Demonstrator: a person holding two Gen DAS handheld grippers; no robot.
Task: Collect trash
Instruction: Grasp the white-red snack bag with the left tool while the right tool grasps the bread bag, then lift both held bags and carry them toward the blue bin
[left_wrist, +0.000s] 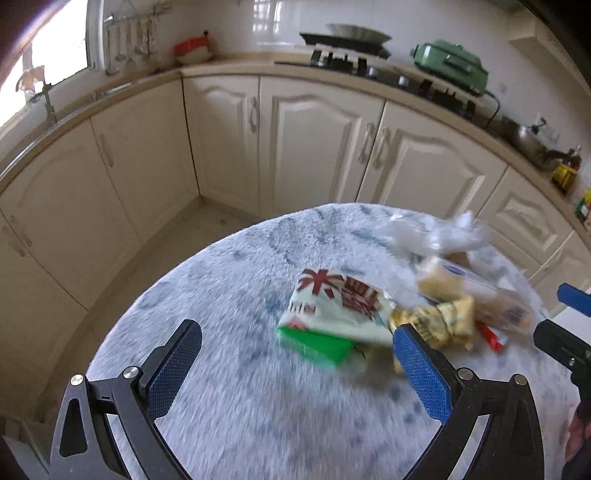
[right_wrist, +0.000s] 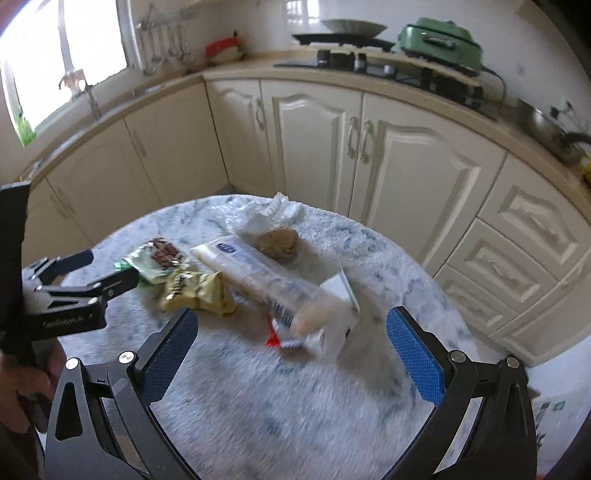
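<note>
Trash lies in a loose pile on a round table with a fluffy white-blue cover (left_wrist: 240, 295). A white, red and green snack packet (left_wrist: 332, 314) lies just ahead of my open, empty left gripper (left_wrist: 295, 354), nearer its right finger. A yellow crumpled wrapper (left_wrist: 443, 321) lies to its right; it also shows in the right wrist view (right_wrist: 195, 291). My right gripper (right_wrist: 291, 339) is open and empty, with a long clear packet (right_wrist: 266, 277), a white carton (right_wrist: 340, 310) and a small red wrapper (right_wrist: 273, 332) just ahead between its fingers. A brown lump (right_wrist: 279, 240) and crumpled clear plastic (right_wrist: 266, 214) lie farther back.
Cream kitchen cabinets (left_wrist: 314, 140) wrap around behind the table, with a countertop carrying a stove (left_wrist: 351, 59), a green appliance (left_wrist: 454, 62) and pans. A window (left_wrist: 55, 48) is at the left. Tiled floor (left_wrist: 177, 236) lies between table and cabinets. The left gripper shows at the left of the right wrist view (right_wrist: 92, 273).
</note>
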